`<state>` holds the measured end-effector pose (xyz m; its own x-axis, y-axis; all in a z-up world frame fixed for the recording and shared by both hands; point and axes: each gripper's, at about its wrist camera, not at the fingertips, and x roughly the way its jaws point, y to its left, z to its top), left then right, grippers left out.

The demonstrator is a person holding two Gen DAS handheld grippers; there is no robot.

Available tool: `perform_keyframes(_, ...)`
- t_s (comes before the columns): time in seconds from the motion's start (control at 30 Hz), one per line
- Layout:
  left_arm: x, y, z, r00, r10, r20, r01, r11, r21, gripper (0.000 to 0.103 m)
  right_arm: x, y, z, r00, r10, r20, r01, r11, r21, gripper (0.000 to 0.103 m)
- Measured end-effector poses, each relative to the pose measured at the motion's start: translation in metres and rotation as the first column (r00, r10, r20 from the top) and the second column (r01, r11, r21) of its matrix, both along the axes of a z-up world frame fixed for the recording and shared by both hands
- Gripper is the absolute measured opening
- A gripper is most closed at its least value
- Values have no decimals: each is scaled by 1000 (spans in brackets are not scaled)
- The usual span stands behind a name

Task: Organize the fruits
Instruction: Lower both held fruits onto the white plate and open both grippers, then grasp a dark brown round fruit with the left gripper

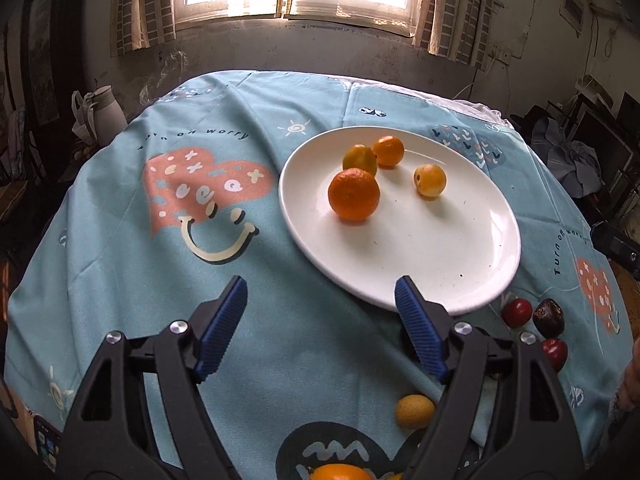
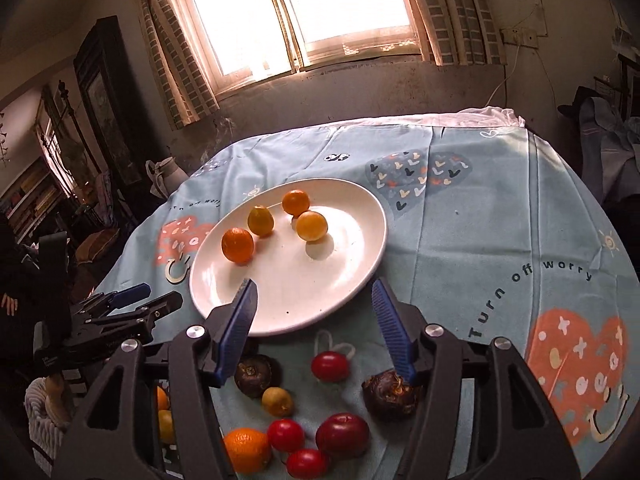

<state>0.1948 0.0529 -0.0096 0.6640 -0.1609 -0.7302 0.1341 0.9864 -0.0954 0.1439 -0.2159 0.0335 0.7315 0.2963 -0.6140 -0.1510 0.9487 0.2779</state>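
Note:
A white plate point(image 1: 440, 264) lies on the blue patterned tablecloth and holds a large orange point(image 1: 354, 194), a small orange point(image 1: 388, 151) and two yellow fruits point(image 1: 429, 180). My left gripper point(image 1: 320, 284) hovers open and empty at the plate's near left rim. The right wrist view shows the same plate point(image 2: 304, 280), with my right gripper point(image 2: 314, 286) open and empty over its near edge. Loose below it lie red fruits point(image 2: 342, 435), two dark brown ones point(image 2: 390, 396), a small yellow one point(image 2: 277, 401) and an orange point(image 2: 246, 450). The left gripper point(image 2: 160, 297) is off to the left.
A white jug point(image 1: 106, 114) stands past the table's far left edge. A phone point(image 1: 46, 440) lies at the near left corner. A white woven basket point(image 2: 44, 412) sits low on the left. The cloth point(image 2: 500, 220) right of the plate is bare.

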Motion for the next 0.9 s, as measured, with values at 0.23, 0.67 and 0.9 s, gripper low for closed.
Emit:
perform_keyframes(0.23, -27, -16, -11, 998, -60, 1, 60, 997, 47, 78, -36, -20, -17, 999, -40, -10, 40, 999, 8, 60)
perform_keyframes(0.67, -19, -83, -31, 972, -235, -17, 231, 936, 267, 78, -32, -23, -22, 998, -51, -43, 51, 999, 11, 60)
perform_keyframes(0.9, 8, -81, -38, 976, -195, -95, 210, 956, 204, 92, -32, -23, -23, 998, -49, -48, 50, 999, 12, 60)
